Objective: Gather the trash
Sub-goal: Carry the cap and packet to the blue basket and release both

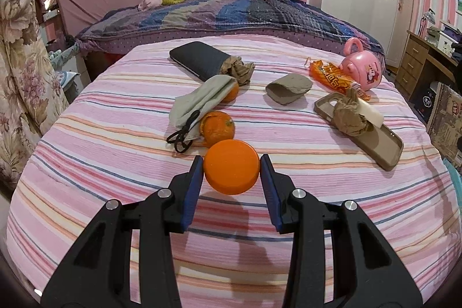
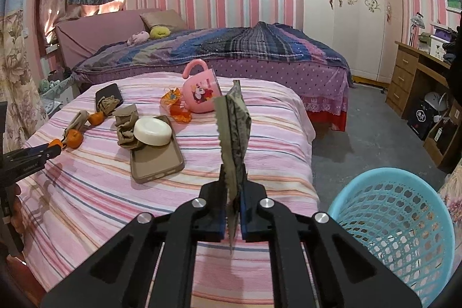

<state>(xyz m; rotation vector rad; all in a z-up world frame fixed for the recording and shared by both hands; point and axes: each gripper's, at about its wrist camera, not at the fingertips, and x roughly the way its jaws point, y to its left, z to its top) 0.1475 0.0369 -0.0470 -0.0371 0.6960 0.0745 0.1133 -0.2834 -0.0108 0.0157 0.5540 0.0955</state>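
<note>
With my right gripper (image 2: 234, 210) clamped on the torn cardboard (image 2: 234, 134) (left gripper (image 1: 231, 172) pinching an orange cap (image 1: 231, 166)), I'd release squarely over the blue basket (image 2: 398, 224).

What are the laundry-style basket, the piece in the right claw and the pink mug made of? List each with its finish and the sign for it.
Blue basket: looks like moulded plastic, slightly glossy, with a regular cut-out lattice.
Cardboard piece pinched flat in the right claw: probably grey-brown cardboard or pulp, matte, with a ragged torn edge.
Pink mug: likely plastic, smooth and shiny, with a printed cartoon; ceramic cannot be ruled out.
</note>
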